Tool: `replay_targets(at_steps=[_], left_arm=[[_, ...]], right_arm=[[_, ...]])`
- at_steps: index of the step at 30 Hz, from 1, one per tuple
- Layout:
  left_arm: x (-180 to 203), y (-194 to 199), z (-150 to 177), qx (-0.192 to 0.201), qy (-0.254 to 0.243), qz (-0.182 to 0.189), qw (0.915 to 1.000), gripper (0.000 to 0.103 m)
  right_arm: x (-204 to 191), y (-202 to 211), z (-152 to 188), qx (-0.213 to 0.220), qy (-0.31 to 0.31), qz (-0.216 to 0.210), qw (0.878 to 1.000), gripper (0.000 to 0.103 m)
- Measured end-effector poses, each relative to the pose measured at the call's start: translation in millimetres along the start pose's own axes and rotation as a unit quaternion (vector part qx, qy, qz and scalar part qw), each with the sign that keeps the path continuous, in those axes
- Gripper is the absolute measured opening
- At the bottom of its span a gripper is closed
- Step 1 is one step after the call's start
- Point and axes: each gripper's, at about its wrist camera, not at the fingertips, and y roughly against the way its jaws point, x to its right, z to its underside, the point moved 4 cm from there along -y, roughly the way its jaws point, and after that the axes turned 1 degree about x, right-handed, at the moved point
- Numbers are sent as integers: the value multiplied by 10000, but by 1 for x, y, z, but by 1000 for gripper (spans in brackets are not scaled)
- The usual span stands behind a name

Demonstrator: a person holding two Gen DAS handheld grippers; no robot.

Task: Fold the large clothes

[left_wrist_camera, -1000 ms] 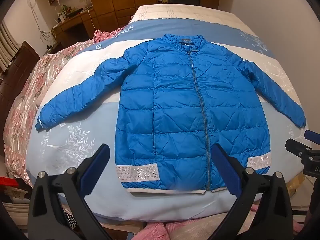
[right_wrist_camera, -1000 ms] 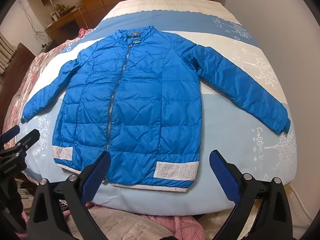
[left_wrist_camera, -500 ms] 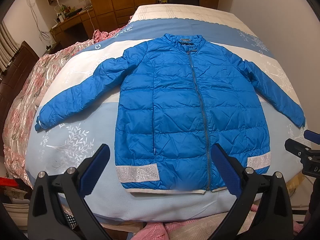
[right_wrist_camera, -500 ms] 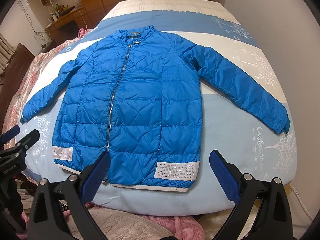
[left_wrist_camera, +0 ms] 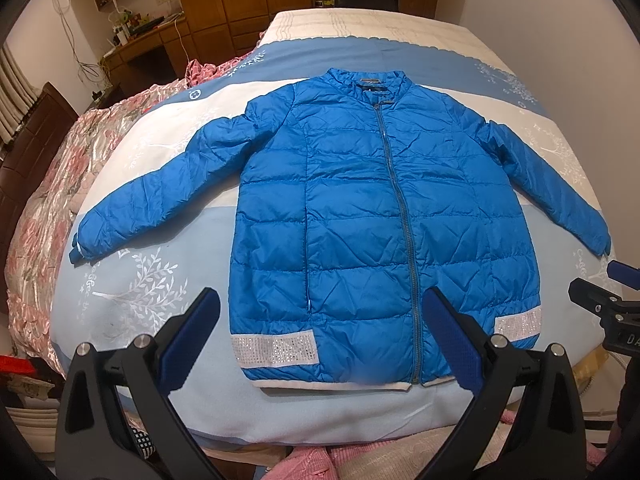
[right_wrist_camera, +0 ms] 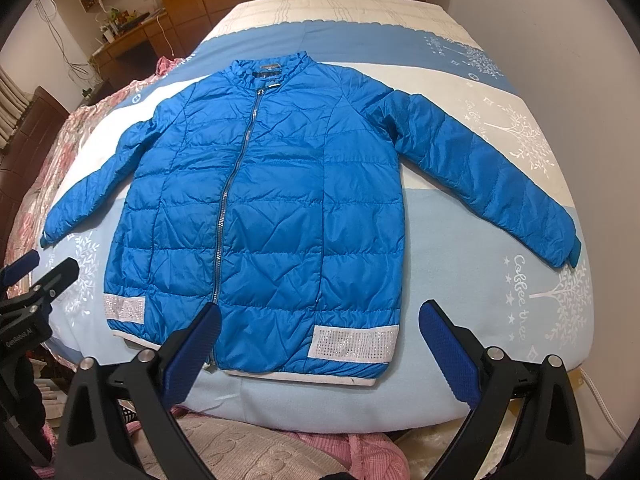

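Note:
A blue quilted jacket [left_wrist_camera: 360, 216] lies flat and zipped on the bed, collar away from me, both sleeves spread out to the sides; it also shows in the right wrist view [right_wrist_camera: 256, 208]. White sparkly bands sit at both hem corners. My left gripper [left_wrist_camera: 320, 320] is open and empty, held above the hem's left half. My right gripper [right_wrist_camera: 320, 332] is open and empty, above the hem's right half. Each gripper shows at the edge of the other's view.
The bed [left_wrist_camera: 168, 280] has a blue and white cover with tree prints. A pink floral quilt [left_wrist_camera: 44, 184] lies bunched along its left side. A wall [right_wrist_camera: 580, 20] runs close on the right. Wooden cabinets and a desk [left_wrist_camera: 152, 40] stand beyond.
Both grippers have stayed almost still; the views have only drifted slightly. The jacket has not moved.

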Motion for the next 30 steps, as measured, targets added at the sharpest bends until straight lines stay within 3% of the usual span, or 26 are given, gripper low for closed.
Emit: replay_targets(at_steps=[30], left_arm=[[5,-5,-4,-11,12,-8,10000,100]], right_arm=[[-1,-5,-6,-4,0,6,10000,99]])
